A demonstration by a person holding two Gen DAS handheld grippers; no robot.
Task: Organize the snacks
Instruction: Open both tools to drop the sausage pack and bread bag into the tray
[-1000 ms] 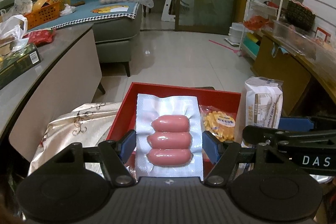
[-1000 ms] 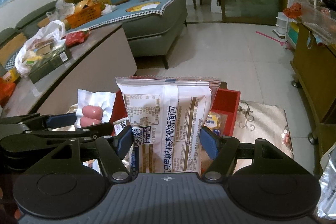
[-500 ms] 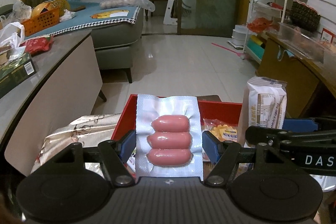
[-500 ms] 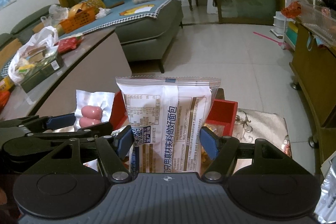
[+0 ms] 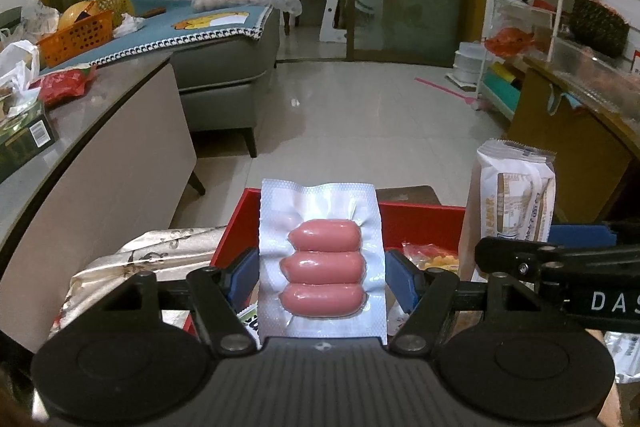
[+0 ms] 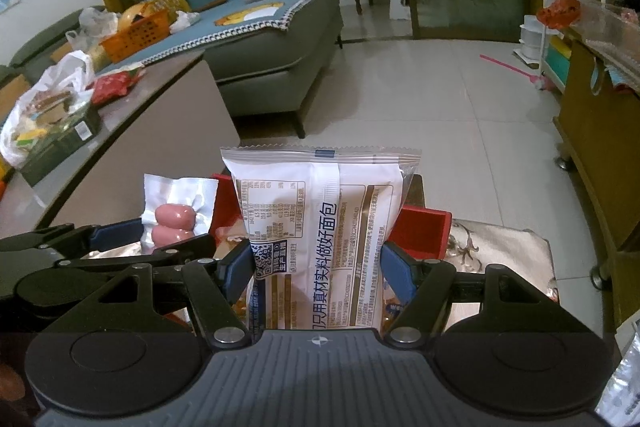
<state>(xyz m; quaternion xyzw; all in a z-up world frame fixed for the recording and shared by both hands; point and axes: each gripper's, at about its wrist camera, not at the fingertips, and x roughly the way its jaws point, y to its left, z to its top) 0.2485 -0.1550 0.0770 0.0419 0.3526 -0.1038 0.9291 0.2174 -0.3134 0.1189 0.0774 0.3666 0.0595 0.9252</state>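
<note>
A tiled living room with a grey sofa [image 5: 224, 83] lies beyond the red tray [image 5: 420, 217]. The left gripper [image 5: 322, 277] clamps one vacuum pack of three pink sausages [image 5: 322, 263] over the tray's near-left corner. The right gripper [image 6: 318, 263] pinches one white bread packet [image 6: 320, 227] printed "只用真材实料做好面包"; "DAS" shows on its arm.

Both wrist views look steeply forward, side by side, sharing the close red box [image 5: 420, 213].
</note>
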